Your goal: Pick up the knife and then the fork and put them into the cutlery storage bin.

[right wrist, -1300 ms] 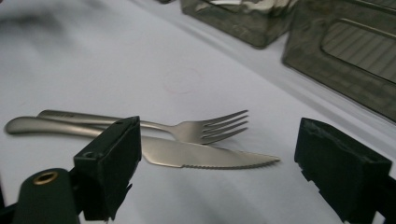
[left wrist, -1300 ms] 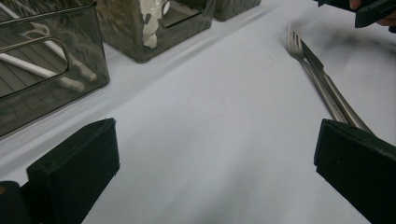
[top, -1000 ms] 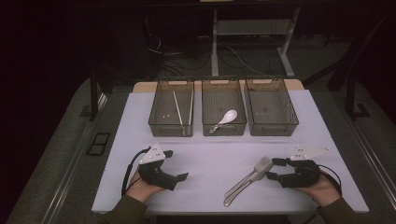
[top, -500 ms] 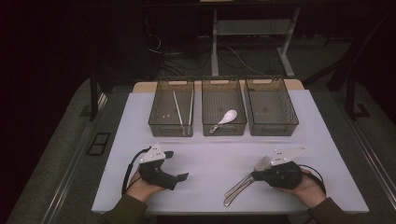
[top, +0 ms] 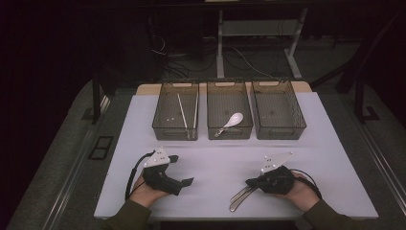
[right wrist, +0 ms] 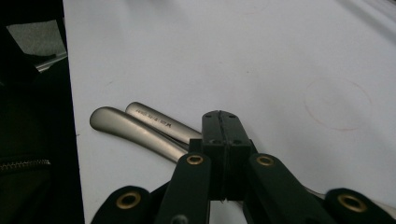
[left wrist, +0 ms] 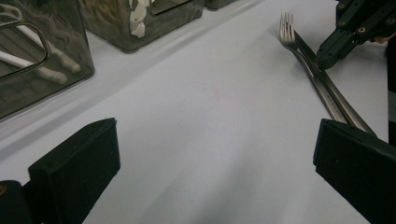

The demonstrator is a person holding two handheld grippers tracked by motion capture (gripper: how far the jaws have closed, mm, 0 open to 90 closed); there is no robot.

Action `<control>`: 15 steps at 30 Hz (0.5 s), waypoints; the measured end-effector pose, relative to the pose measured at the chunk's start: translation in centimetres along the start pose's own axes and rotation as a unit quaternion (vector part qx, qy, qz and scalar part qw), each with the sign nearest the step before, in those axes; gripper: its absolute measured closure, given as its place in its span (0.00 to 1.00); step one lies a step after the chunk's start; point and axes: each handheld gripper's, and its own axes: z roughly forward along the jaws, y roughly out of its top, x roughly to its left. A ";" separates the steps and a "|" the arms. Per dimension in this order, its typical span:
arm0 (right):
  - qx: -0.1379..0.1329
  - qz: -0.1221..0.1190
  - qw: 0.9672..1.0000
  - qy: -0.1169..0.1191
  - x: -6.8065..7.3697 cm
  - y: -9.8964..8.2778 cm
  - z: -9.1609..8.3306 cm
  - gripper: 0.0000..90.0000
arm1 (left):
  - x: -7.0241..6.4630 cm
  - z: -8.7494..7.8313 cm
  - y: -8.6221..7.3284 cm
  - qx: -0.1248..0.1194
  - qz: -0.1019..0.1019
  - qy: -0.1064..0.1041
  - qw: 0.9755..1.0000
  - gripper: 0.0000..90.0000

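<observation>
A metal fork (left wrist: 286, 25) and a second metal utensil (left wrist: 346, 111) lie side by side on the white table, near its front edge. In the right gripper view their rounded handle ends (right wrist: 122, 125) point left. My right gripper (top: 250, 182) hovers right over them, with its jaws shut against each other (right wrist: 221, 122) and nothing between them. My left gripper (top: 181, 170) rests on the table at the front left, its jaws wide open and empty (left wrist: 215, 154), facing the fork.
Three clear bins stand in a row at the back. The left bin (top: 175, 125) holds white chopsticks (top: 182, 111). A white spoon (top: 231, 121) lies in the middle bin. The right bin (top: 278, 124) holds nothing I can see. The table's front edge (top: 206, 216) is close behind both hands.
My right gripper has moved left and toward the front edge, onto the fork and the other utensil, and now covers their upper part. The left gripper has barely moved.
</observation>
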 end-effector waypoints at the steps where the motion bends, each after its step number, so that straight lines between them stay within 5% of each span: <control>1: 0.001 -0.001 1.000 0.002 0.0 0.0 0.1 0.99 | 0.0 0.0 0.0 0.000 0.000 0.000 1.000 0.00; 15: 0.017 -0.006 1.000 0.008 0.4 -0.1 0.6 0.99 | -0.1 0.1 0.0 0.000 -0.002 -0.003 1.000 0.00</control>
